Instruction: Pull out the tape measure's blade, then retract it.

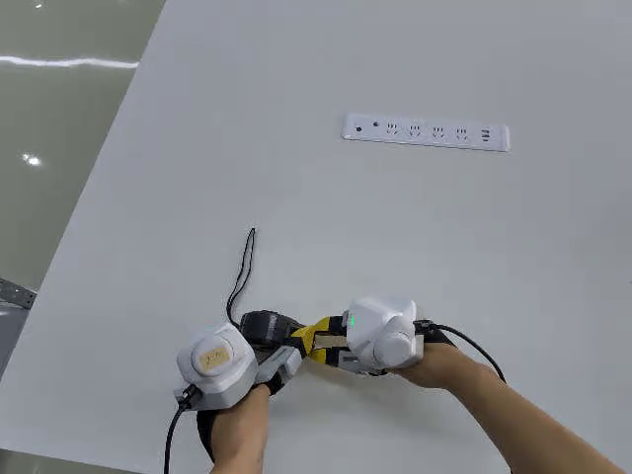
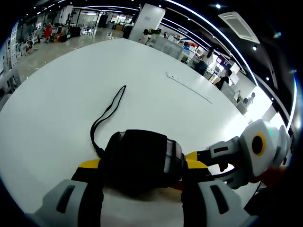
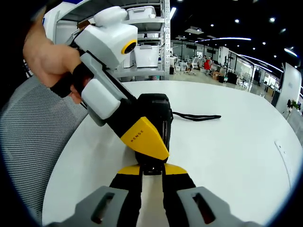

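Observation:
A black tape measure (image 1: pixel 265 326) lies on the white table (image 1: pixel 395 227) near its front edge, and its black wrist strap (image 1: pixel 242 272) trails away from me. My left gripper (image 1: pixel 278 346) is shut on the case, whose body (image 2: pixel 142 158) sits between the yellow-tipped jaws. My right gripper (image 1: pixel 321 344) points left at the case's front. In the right gripper view its jaws (image 3: pixel 151 169) are closed on the small blade end at the mouth of the case (image 3: pixel 154 111). The blade is barely out. The left gripper's yellow finger (image 3: pixel 144 137) crosses in front of the case.
A white power strip (image 1: pixel 425 131) lies flat on the table farther back. The table's left edge (image 1: pixel 89 188) drops to a glossy floor. A grey mesh chair (image 3: pixel 33 156) stands by the near edge. Shelves and other workbenches stand in the hall beyond.

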`<state>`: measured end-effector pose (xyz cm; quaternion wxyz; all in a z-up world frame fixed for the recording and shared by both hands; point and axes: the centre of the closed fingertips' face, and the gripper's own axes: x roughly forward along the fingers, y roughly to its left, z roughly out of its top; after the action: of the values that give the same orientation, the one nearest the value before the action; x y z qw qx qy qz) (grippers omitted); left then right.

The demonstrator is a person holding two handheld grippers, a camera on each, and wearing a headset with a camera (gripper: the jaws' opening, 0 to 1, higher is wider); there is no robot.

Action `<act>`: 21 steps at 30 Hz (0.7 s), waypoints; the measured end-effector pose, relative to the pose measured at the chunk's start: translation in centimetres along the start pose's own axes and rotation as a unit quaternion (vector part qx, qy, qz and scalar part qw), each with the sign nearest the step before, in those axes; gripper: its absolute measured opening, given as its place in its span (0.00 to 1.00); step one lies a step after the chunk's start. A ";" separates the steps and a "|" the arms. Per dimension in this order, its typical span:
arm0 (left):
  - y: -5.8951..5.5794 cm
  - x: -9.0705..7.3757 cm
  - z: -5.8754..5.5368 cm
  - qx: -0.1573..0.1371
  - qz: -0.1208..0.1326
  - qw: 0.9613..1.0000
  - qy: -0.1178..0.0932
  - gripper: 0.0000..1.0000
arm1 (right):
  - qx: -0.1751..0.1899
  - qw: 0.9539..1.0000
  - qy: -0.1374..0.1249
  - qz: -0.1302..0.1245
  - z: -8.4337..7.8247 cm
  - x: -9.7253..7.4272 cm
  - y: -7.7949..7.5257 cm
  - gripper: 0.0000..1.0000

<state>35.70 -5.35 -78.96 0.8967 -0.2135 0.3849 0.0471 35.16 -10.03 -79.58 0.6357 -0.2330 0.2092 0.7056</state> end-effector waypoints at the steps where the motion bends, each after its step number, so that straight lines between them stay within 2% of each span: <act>1: 0.0 0.0 0.0 0.001 0.000 1.000 -0.001 0.65 | 0.002 1.000 -0.001 -0.001 0.1 0.0 0.0 0.15; 7: -0.1 -0.4 -0.1 0.031 0.002 1.000 0.002 0.65 | 0.007 1.000 -0.001 -0.007 0.1 -0.3 -0.2 0.17; 13: -0.2 -0.7 0.1 0.032 -0.007 0.999 -0.004 0.66 | 0.014 1.000 -0.001 -0.016 0.2 -0.7 -0.2 0.21; 21: -0.8 -1.7 0.6 0.061 -0.023 0.998 -0.014 0.70 | 0.035 0.999 0.002 -0.037 0.2 -1.8 -0.3 0.28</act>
<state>35.08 -5.74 -77.09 0.9141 -0.1665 0.3697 0.0054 35.63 -11.29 -78.40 0.6687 -0.2200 0.2260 0.6733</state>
